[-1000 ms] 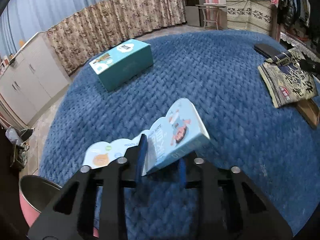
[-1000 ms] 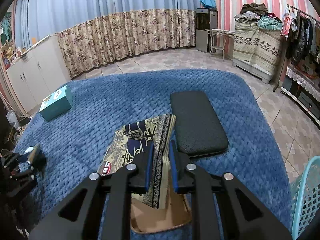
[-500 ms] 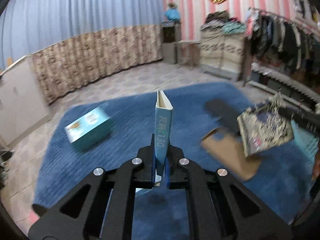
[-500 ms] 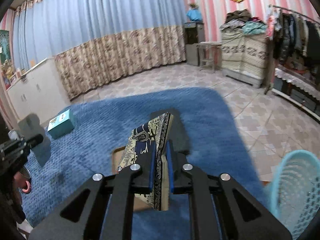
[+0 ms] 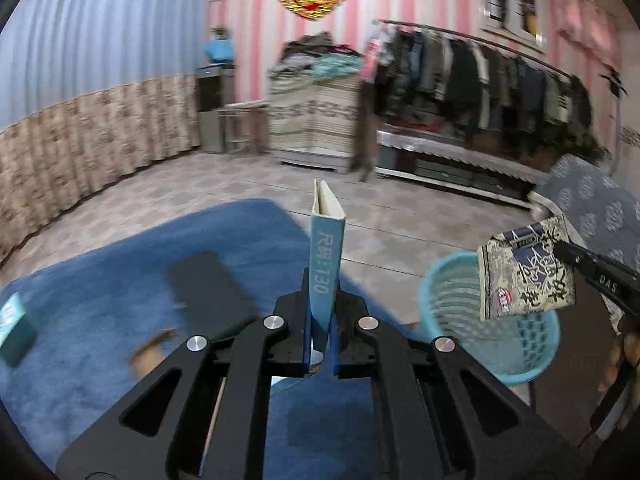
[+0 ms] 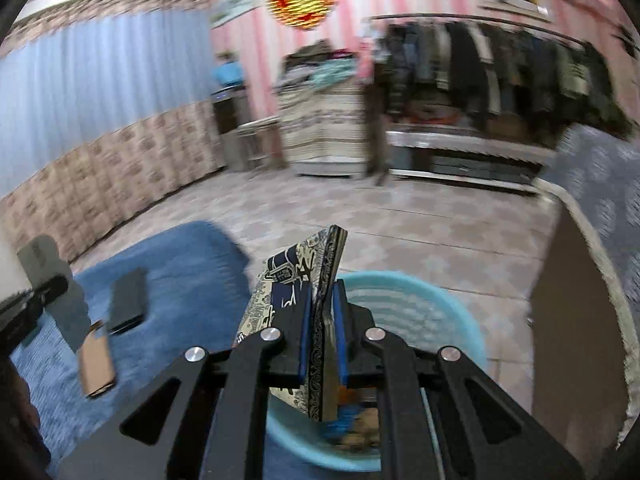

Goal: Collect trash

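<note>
teal box: cut off by the frame's edge, far left of the left tongs
basket: near rim hidden behind the right tongs, contents blurred
hanging clothes: blurred beyond telling garments apart

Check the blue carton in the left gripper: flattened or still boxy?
Flattened. The blue carton stands edge-on, a thin slab pinched in the shut left gripper.

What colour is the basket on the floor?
Light blue-green. The basket shows best in the left wrist view.
</note>
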Demonstrator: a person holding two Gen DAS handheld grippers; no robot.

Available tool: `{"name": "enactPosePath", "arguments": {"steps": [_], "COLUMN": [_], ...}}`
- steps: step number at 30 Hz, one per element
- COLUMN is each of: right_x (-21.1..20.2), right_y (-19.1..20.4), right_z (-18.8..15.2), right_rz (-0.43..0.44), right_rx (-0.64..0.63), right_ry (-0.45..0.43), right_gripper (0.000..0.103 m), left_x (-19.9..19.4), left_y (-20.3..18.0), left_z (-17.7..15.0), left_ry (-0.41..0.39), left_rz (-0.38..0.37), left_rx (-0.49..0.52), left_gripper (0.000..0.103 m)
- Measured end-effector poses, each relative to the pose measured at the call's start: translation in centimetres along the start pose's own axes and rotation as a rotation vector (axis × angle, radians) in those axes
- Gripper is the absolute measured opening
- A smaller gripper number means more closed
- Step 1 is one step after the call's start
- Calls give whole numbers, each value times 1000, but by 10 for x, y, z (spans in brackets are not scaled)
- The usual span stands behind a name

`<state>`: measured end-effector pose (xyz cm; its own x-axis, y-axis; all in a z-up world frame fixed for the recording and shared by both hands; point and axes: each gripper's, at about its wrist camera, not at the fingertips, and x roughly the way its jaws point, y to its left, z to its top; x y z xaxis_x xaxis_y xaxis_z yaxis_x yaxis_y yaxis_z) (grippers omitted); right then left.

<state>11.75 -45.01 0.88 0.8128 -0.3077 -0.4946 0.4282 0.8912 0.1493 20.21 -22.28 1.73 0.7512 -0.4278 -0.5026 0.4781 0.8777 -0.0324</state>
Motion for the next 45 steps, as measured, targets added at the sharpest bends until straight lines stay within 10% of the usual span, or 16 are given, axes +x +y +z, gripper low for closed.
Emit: {"name": "enactPosePath", "arguments": {"steps": [19,23,32,39,45], "right_x": [51,52,56,66,80], "right_y": [-89,-87,-76,-58,-42], "right_z": [-16,-17,-18,-15,-19], "right_rz": [-129,-126,-116,-87,-78], "right_rx": [116,116,102,69,17], "right_ry": [105,105,118,131,170], "right_gripper": [11,11,11,15,68], "left_x": [104,110,91,81,76], "left_y": [-165,-167,-132,-96,-67], "left_z": [-5,-7,5,8,6], "left_ry": [81,96,23,0,12], "left_rz": [-264,-245,-94,12,31], "left_rx": [112,127,139,101,18], "left_gripper": [5,41,86,97,97]}}
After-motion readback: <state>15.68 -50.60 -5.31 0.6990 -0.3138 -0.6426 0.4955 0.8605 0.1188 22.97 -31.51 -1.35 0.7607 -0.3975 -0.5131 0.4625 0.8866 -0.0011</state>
